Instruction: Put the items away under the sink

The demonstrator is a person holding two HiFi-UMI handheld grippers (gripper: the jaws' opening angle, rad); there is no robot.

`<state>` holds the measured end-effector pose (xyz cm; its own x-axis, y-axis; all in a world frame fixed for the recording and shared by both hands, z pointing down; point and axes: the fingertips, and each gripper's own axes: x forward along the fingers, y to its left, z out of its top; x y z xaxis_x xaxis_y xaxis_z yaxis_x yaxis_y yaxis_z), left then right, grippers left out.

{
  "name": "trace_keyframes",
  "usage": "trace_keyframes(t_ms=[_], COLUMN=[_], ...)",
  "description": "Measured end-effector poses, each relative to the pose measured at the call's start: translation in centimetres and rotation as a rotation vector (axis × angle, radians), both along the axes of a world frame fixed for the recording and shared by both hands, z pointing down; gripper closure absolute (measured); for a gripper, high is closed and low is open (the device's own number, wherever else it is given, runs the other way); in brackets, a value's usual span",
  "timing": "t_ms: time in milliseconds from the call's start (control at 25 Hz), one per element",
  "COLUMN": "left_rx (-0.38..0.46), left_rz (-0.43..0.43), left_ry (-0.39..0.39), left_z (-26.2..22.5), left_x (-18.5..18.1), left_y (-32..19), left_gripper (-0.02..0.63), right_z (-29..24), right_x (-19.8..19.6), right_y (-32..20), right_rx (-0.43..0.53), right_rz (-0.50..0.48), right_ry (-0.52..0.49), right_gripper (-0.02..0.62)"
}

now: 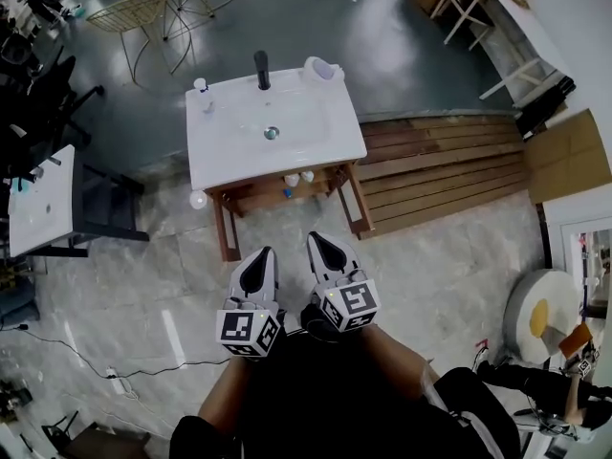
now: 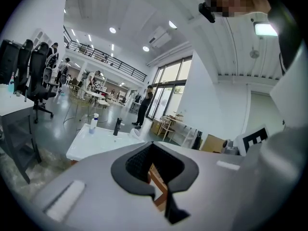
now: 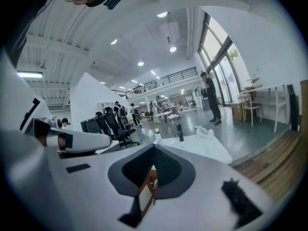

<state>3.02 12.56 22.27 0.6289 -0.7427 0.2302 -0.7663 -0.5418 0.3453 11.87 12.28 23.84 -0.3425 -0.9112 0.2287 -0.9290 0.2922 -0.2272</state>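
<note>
Standing before a white sink [image 1: 229, 151] on a wooden stand [image 1: 226, 229], a person holds both tools out level, near their body and well apart from the stand. Left gripper [image 1: 262, 254]: jaws pressed together, nothing pinched between them, marker cube at its near end. Right gripper [image 1: 318, 242]: jaws likewise pressed together and empty, just beside the left one, tip pointing toward the stand's near right leg. Sink top: a black tap [image 1: 261, 69] at the far edge, a drain [image 1: 272, 133] in the middle of the basin, a small spray bottle [image 1: 201, 86] upright at the far left corner, and a white object [image 1: 323, 68] at the far right corner, too small to identify. Shelf [image 1: 251, 195] under the sink: two small white items [image 1: 299, 178] side by side toward the right, and something orange [image 1: 285, 194] just near of them; what they are cannot be made out. A white round thing [image 1: 198, 199] sits at the stand's near left corner. Right of the stand: a stack of wooden planks [image 1: 440, 165] on the floor, and a sheet of cardboard [image 1: 569, 156] farther right. Left of the stand, well apart: a second white basin [image 1: 38, 204] on a dark frame. Far left: a wire chair [image 1: 139, 12] on the grey floor.
</note>
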Motion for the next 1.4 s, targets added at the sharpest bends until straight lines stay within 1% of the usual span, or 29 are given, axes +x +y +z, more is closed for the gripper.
trace_keyframes(t_ms=[120,200,280,400,600,720,960,1240,1400], left_rx=[0.012,0.025,0.036,0.034,0.042,0.046,0.077,0.115,0.136], left_rz=[0.006,0.008,-0.007,-0.022,-0.023,-0.027,-0.038,-0.05,-0.046], left_ry=[0.004,-0.016,-0.029,0.001,-0.004,0.002,0.002,0.007,0.005], left_z=[-0.6,-1.0,-1.3,-1.8,-2.2,-2.5,-3.3,-4.4,-5.4], left_x=[0.1,0.1,-0.2,-0.6,-0.7,-1.5,-4.7,-9.8,-12.8], left_y=[0.1,-0.2,-0.4,-0.5,-0.6,-0.9,-2.4,-4.9,-6.3], left_gripper=[0.6,0.603,0.604,0.601,0.601,0.601,0.601,0.601,0.601], right_z=[-0.5,-0.7,-0.8,-1.2,-1.4,-1.5,-2.0,-3.1,-3.6], right_x=[0.1,0.2,0.1,-0.1,-0.4,-1.1,-3.9,-9.2,-12.1], right_y=[0.1,0.0,-0.1,0.0,-0.1,-0.4,-1.8,-4.6,-6.4], right_rx=[0.013,0.017,0.021,0.03,0.036,0.038,0.056,0.109,0.126], right_rz=[0.003,0.001,-0.002,-0.004,-0.006,-0.009,-0.015,-0.037,-0.028], right_ry=[0.001,0.004,0.007,0.006,0.006,0.008,0.019,0.037,0.036], right_gripper=[0.58,0.58,0.58,0.58,0.58,0.58,0.58,0.58,0.58])
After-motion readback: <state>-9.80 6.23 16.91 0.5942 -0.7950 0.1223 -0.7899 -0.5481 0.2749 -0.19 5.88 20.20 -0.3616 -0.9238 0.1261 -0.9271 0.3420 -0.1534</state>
